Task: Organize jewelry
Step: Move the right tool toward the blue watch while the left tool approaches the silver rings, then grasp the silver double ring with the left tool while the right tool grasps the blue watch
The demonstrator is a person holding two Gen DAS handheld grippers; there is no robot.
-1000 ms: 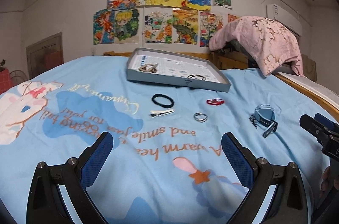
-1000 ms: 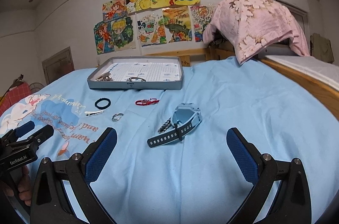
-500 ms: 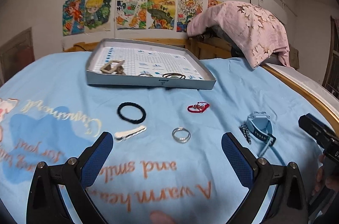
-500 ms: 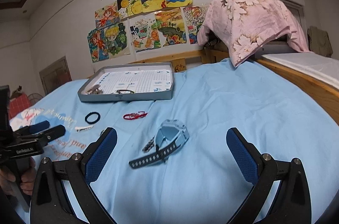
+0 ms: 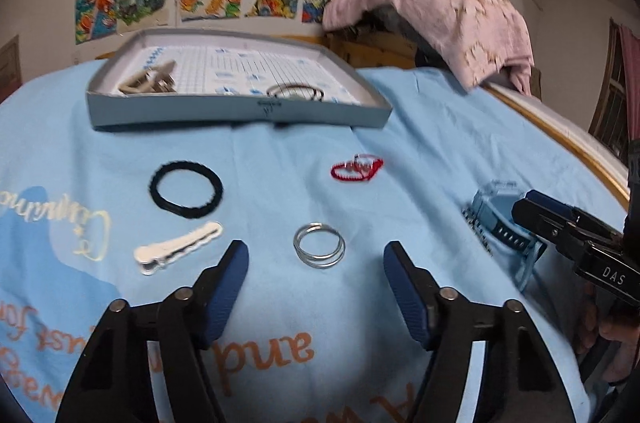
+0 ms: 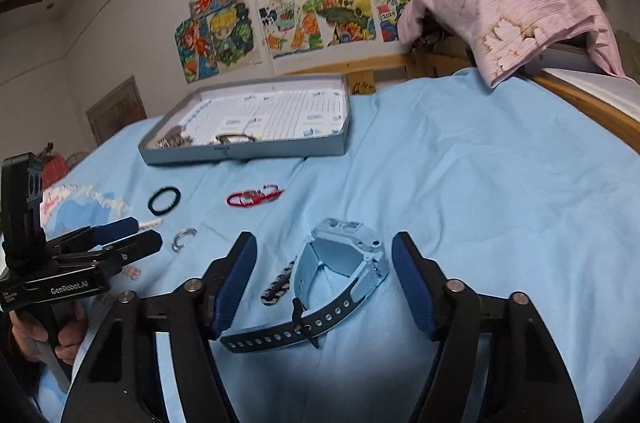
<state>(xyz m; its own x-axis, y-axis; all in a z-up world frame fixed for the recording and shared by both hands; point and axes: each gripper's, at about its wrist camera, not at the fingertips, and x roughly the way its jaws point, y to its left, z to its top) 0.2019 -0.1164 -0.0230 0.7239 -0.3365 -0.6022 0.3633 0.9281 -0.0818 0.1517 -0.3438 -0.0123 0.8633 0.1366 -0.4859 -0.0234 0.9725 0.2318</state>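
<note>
Left wrist view: the left gripper (image 5: 316,265), jaws closing but not touching, frames a silver ring (image 5: 319,250) lying on the blue bed sheet (image 5: 280,159). The right gripper (image 6: 324,259), jaws likewise closing, brackets a light-blue watch (image 6: 344,263), pads clear of it.

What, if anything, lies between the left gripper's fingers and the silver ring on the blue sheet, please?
Nothing visible does. The left gripper, its fingers closing with nothing yet between them, faces the silver ring across bare blue sheet. The white hair clip lies off to the side, clear of that path.
</note>
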